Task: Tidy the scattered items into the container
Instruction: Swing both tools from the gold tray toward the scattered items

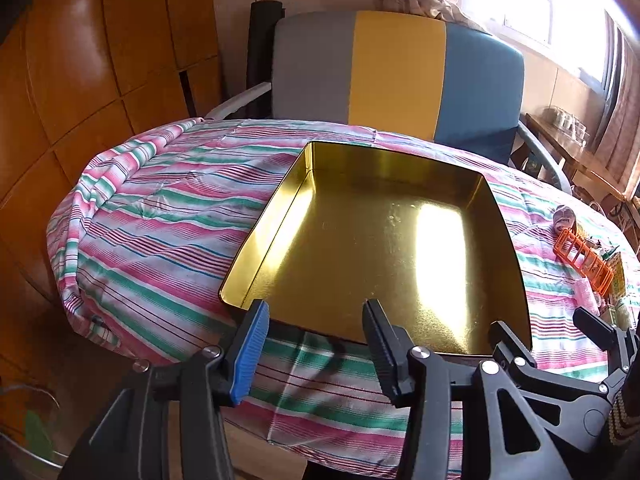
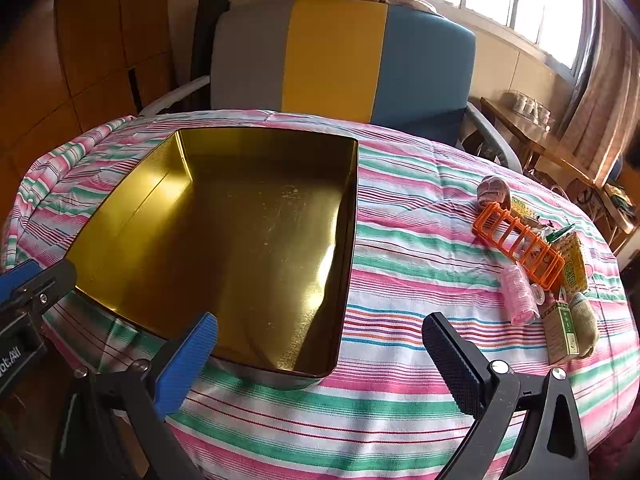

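A shallow gold tin (image 1: 360,240) lies empty on the striped tablecloth (image 2: 400,280). My left gripper (image 1: 316,344) hovers over the tin's near edge, its jaws apart with nothing between them. My right gripper (image 2: 320,356) stands wide open over the near right corner of the tin (image 2: 260,240), also holding nothing. The scattered items lie together at the far right: an orange wire rack (image 2: 520,248), a pink hair roller (image 2: 520,296), a brownish roll (image 2: 494,192), a yellow-green packet (image 2: 574,264), a small green-and-white box (image 2: 560,332) and an olive cloth roll (image 2: 586,320).
A chair with a grey, yellow and blue back (image 2: 332,56) stands behind the round table. Orange wooden cabinets (image 1: 80,80) fill the left side. A low wooden side table (image 2: 540,136) with small jars sits under the window at the right.
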Tool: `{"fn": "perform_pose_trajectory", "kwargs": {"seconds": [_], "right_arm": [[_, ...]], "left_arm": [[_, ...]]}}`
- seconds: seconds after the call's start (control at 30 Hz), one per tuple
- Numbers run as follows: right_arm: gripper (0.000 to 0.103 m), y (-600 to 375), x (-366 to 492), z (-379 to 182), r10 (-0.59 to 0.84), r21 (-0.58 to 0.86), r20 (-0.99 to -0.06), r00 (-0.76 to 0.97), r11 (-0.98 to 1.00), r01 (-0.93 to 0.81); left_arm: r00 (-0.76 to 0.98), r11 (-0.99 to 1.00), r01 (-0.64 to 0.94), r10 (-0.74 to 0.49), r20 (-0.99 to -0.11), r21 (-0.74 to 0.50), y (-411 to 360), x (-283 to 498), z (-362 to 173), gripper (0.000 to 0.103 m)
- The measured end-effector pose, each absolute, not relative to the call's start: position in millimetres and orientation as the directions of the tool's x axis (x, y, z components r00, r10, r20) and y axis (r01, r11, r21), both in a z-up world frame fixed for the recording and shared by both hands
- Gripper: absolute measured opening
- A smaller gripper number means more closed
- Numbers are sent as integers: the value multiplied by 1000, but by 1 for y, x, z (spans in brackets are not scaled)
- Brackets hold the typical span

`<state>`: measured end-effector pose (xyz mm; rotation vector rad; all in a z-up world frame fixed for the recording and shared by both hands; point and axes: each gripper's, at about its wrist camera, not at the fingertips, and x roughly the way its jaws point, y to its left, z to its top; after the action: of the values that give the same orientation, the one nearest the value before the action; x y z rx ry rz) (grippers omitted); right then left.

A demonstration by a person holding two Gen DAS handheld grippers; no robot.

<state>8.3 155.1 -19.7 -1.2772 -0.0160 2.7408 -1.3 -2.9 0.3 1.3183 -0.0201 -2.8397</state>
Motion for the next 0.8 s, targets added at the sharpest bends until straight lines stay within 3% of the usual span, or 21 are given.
{"fn": "perform_pose_trajectory", "kwargs": {"seconds": [0.3,0.8], "right_arm": [[103,158,8,-21,103,-43,-774,-625,-993,-110],[103,173,6,-20,114,-20,-782,-612,-987,-158]], "left_arm": [[-643,-997,-4,-56,-764,77,8,5,-8,50],[-601,-992,-113,31,-799,47,35,11,-18,50]]}}
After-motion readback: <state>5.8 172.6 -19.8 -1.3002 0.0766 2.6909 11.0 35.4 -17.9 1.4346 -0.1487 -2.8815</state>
